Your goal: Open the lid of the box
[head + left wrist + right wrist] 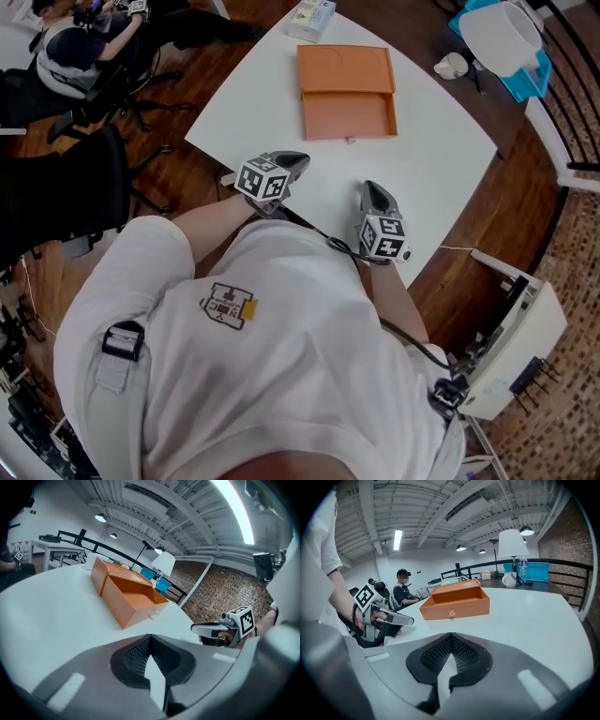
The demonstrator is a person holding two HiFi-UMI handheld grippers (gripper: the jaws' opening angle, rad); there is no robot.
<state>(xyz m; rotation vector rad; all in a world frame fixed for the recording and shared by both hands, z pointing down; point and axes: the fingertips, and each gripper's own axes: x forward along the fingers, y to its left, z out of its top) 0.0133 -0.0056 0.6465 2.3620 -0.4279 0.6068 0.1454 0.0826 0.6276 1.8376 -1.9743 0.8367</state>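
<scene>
White shirt (281, 375) fills the lower half of the head view, with both forearms reaching up from it to the near edge of a white table (431, 169). At centre frame the left gripper (300, 161) rests low over that edge, its nose pointing toward the upper right. Just to its right, and apart from it, the right gripper (372, 189) points up the frame. Each gripper's own view shows its ribbed pads meeting at the tips with nothing between them, so both tongs are closed and empty.

Well beyond them, in the upper middle of the head view, the orange box (347, 91) sits flat on the table, untouched. Its nearer half is an open hollow with a small knob (351, 141) on the front wall. Its farther half is a plain flat orange face.

A small pale carton (311, 19) lies at the table's top edge. A white lamp shade (502, 36) stands at the upper right. Another person (75, 47) sits at the upper left.
</scene>
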